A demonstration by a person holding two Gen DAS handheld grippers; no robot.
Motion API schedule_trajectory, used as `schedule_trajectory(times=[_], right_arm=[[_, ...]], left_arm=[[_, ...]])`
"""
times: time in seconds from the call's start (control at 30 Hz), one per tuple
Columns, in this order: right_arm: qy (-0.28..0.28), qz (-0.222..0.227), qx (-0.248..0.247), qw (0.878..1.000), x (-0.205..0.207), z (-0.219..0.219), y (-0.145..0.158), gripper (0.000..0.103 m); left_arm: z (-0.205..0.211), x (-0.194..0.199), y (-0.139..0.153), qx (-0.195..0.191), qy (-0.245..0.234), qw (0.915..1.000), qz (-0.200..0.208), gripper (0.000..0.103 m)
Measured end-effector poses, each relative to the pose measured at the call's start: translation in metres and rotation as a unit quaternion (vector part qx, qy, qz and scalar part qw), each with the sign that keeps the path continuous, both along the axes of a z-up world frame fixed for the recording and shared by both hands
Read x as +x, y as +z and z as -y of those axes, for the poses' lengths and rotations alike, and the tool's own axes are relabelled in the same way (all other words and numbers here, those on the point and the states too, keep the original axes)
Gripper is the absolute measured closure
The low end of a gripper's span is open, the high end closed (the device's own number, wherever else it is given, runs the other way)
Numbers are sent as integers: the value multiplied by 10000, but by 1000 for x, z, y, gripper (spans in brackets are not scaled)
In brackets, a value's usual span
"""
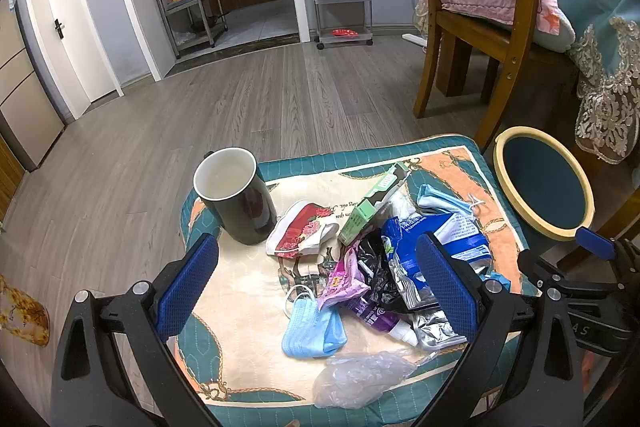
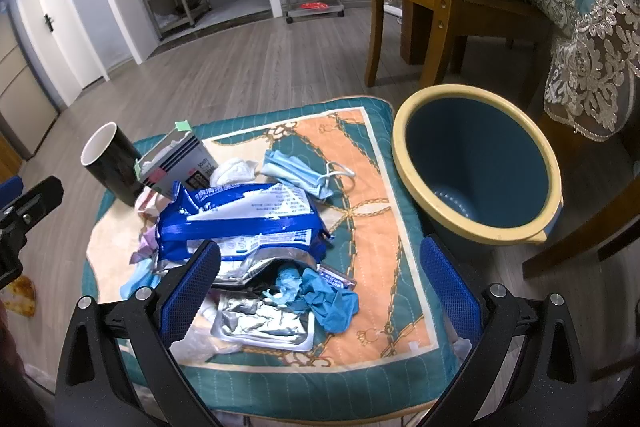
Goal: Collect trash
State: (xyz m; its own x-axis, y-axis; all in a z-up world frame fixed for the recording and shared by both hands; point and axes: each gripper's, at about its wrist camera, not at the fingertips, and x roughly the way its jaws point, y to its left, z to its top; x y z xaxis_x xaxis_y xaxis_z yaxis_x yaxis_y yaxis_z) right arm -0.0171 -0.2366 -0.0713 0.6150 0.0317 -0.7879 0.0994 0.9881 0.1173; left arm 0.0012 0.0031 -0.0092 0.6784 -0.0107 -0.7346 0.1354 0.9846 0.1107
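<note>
Trash is lying heaped on a patterned cushion (image 2: 372, 227): a blue wrapper (image 2: 240, 219), a blue mask (image 1: 312, 331), a teal glove (image 2: 324, 295) and a green box (image 1: 372, 203), with a black mug (image 1: 236, 195) standing at the far left. The left gripper (image 1: 316, 291) and right gripper (image 2: 320, 291) are hovering over it, jaws spread, holding nothing. The right view is showing the inside of the bin (image 2: 480, 163) sitting just right of the cushion, while the left is catching only its rim.

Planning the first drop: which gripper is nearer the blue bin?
Right. The bin sits just ahead of the right gripper, beside the cushion. The left gripper is farther, past the trash pile.
</note>
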Motion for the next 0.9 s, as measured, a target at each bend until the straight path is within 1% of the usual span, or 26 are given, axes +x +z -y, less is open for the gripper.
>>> schedule_trajectory(times=[0.5,0.57,0.67,0.77,0.8,0.9], right_arm=[[-15,-32,-1,10000,-2,2,-4,4],[-29,-62,-48,10000,-1,4,-4,4],[-128,51,-200,9997,2,11,5,4],[-65,177,-203,9996,9,19,15,4],[28,210,-232,9995,14,21,20,4],[395,343,-291,9982,30,27,31,4]], left_arm=[[2,1,0,-3,-5,10000,-30,6],[2,1,0,1,-13,10000,-36,6],[5,2,1,-22,-111,9999,-18,6],[8,9,2,-185,-264,9995,5,6],[9,13,2,-325,-356,9988,-16,6],[14,24,0,-564,-547,9968,-142,6]])
